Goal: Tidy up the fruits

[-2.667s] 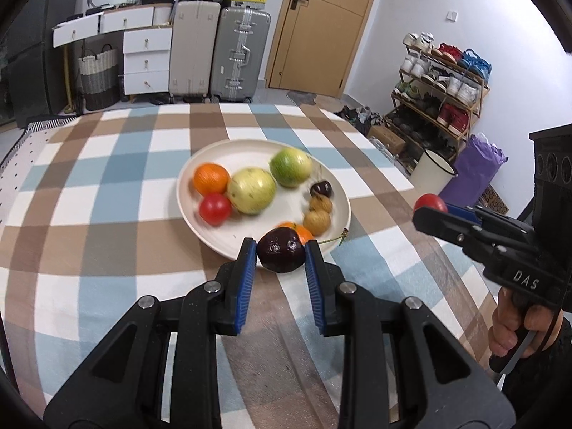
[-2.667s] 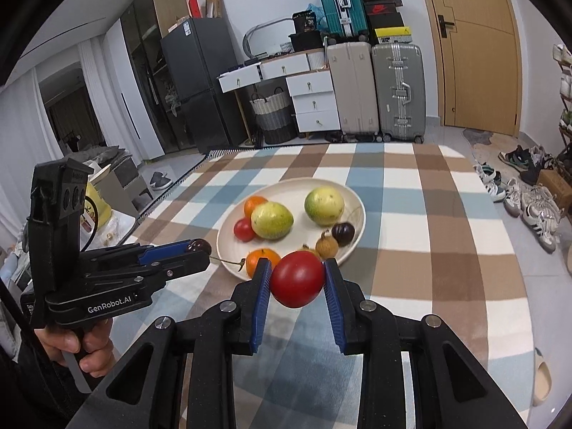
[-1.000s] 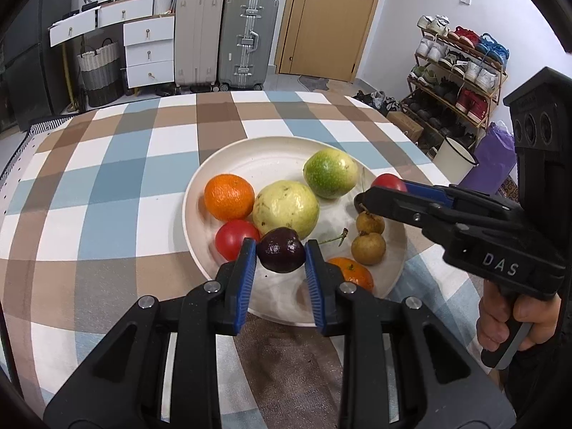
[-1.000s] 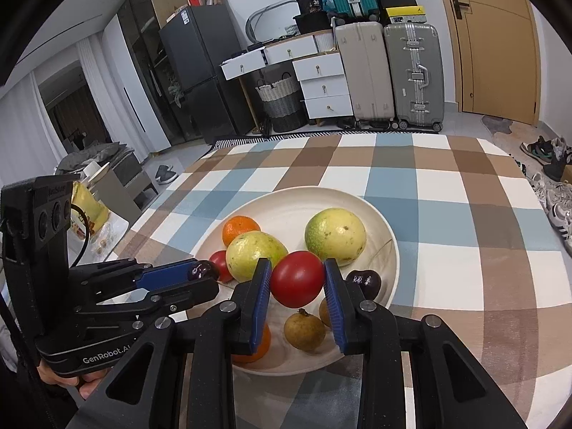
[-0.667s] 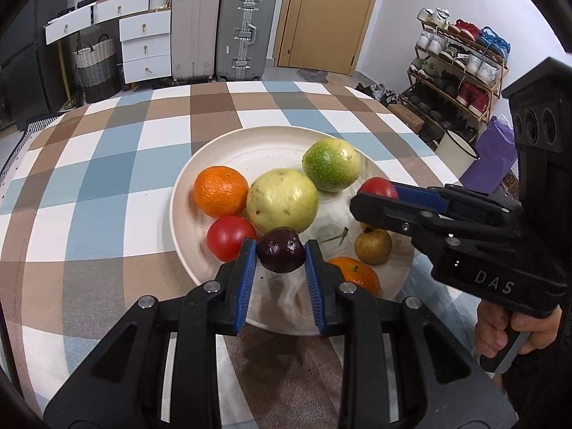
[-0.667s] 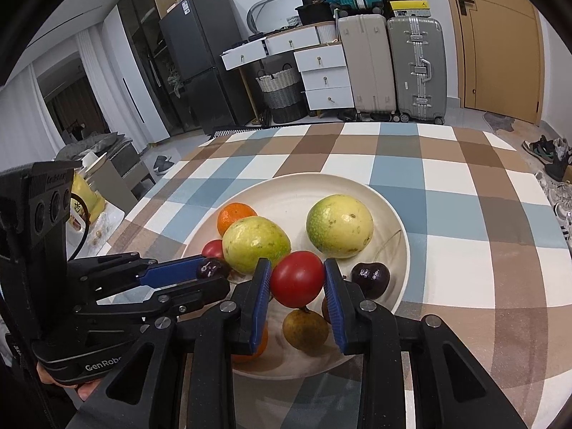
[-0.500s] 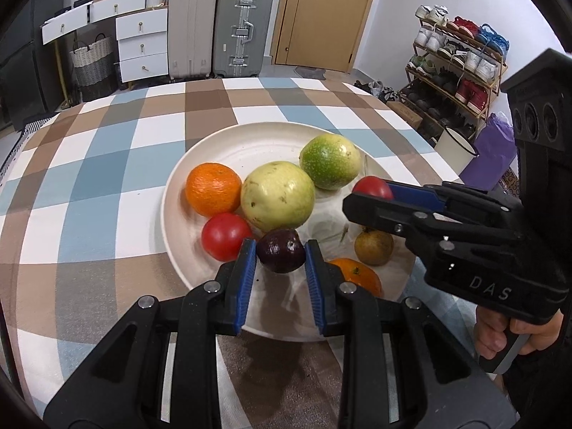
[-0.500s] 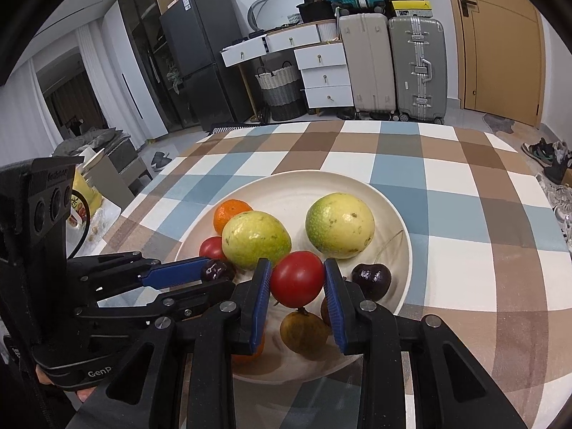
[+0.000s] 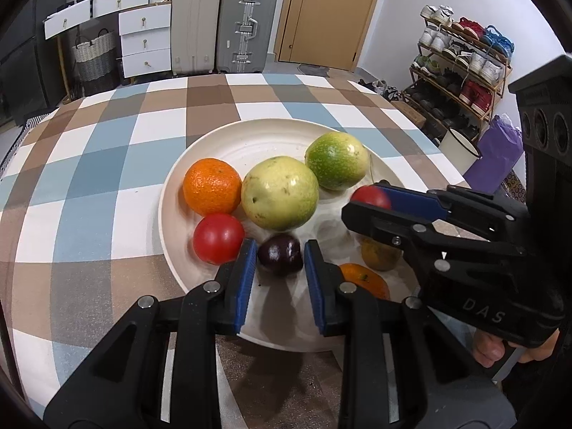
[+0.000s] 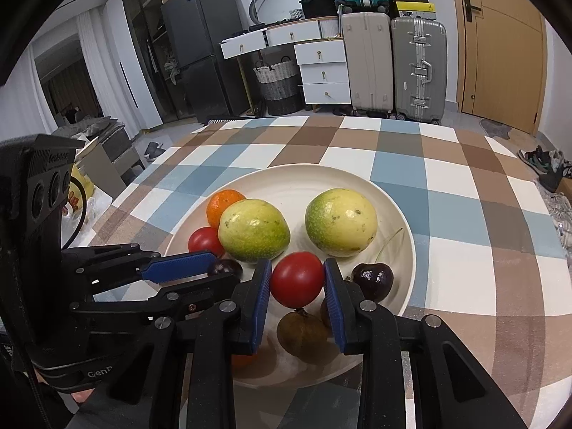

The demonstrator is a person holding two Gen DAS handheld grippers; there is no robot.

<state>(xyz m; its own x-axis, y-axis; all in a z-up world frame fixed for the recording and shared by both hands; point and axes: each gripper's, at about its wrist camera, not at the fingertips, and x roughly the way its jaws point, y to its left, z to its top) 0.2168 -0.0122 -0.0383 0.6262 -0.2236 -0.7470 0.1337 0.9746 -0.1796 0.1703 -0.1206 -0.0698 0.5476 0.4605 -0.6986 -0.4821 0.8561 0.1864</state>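
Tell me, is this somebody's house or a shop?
Most likely somebody's home, in a room by the entrance. A shoe rack full of sneakers stands by the wall, suitcases are parked beside a wooden door, and a plate of fruit sits on a checked tablecloth.

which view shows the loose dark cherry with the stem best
Right wrist view: the loose cherry lies unobstructed on the plate, stem visible. In the left wrist view the right gripper hides it entirely.
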